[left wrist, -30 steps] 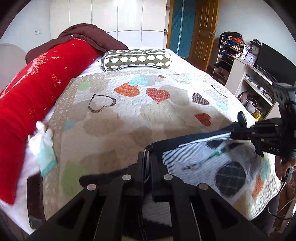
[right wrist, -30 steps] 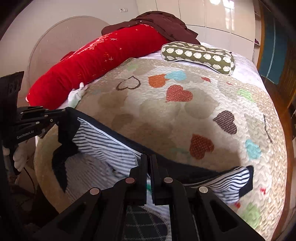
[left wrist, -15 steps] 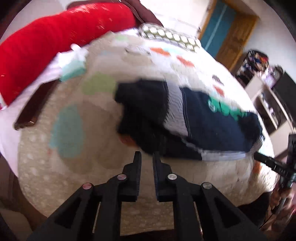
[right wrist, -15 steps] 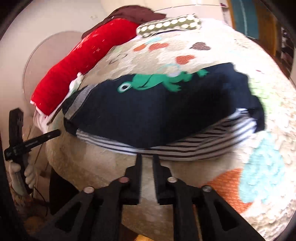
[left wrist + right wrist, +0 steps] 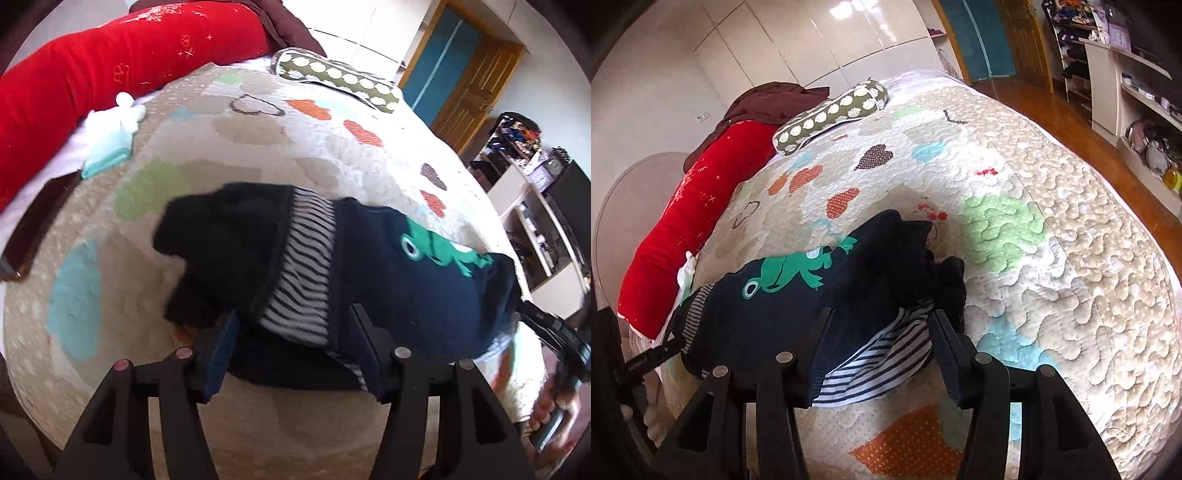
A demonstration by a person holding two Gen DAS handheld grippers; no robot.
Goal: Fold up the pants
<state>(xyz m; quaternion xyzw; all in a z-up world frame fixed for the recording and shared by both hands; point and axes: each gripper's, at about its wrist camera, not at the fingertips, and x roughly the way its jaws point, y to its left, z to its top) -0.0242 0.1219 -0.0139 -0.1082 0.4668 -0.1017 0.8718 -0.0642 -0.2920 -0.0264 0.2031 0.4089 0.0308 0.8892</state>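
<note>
On quilt (image 5: 1052,229): folded pants (image 5: 798,306), both hand-held grippers spread.

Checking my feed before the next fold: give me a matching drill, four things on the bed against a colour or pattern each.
Things:
1. pants
2. bolster
3. small pillow
4. frog patch

Descriptions:
A. green
B. red with small embroidered motifs
C. navy with a striped lining
D. olive with white dots

Pairs: 1-C, 2-B, 3-D, 4-A
</note>
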